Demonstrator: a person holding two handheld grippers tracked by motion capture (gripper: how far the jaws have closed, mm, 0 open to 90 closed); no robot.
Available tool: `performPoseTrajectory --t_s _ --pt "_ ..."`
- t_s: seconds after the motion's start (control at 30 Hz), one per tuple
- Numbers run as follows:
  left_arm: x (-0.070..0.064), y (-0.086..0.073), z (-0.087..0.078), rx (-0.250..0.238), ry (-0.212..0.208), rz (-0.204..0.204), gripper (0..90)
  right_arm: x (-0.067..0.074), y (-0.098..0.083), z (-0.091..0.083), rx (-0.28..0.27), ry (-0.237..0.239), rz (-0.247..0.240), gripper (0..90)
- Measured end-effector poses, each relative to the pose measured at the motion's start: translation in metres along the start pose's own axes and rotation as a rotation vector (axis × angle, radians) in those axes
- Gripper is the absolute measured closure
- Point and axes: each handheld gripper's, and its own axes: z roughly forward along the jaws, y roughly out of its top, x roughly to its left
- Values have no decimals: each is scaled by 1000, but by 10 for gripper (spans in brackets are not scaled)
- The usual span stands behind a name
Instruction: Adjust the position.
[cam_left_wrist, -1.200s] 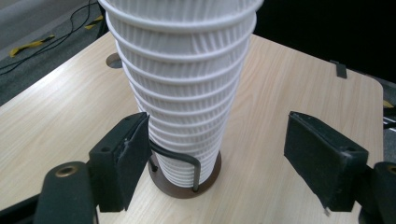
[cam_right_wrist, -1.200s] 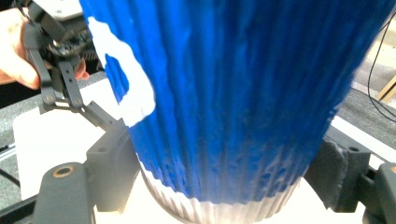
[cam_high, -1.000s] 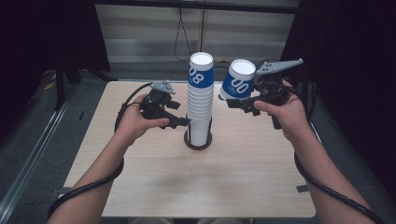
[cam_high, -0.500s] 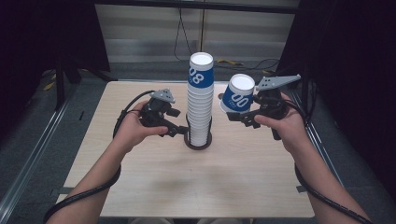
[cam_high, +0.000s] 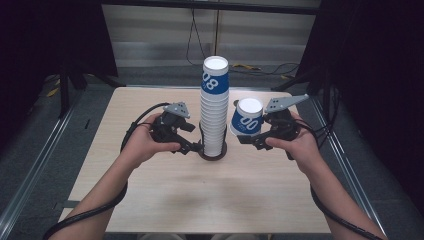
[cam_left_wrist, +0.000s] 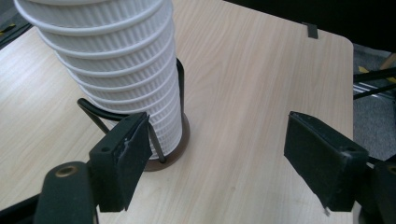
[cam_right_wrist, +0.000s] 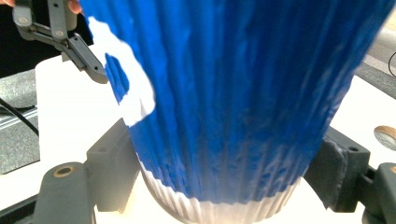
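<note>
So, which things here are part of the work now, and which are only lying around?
Part of the work:
- single blue cup, clamped in the right gripper
- stack of cups
- black wire holder around the stack's foot
- left gripper, one of its fingers against the holder

Lying about:
- cables on the floor behind the table

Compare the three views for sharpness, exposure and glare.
High view: evenly lit table, dark surroundings, slight softness. Left gripper view: sharp cup stack and wood grain. Right gripper view: the held cup is very close and soft, and the table behind it is blown out white.
</note>
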Motion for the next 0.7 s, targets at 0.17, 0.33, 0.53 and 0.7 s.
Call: performPoseTrajectory --t_s 0.17,0.33,0.53,0.7 --pt "-4 2 0 -1 -13 21 226 2 -7 6 9 19 -3 205" --pt "-6 2 1 4 -19 18 226 4 -11 12 25 28 -7 205" --pt "-6 1 2 3 -28 19 226 7 -16 19 53 44 -24 207" --pt "-8 2 2 0 -39 27 226 10 -19 26 77 57 -38 208"
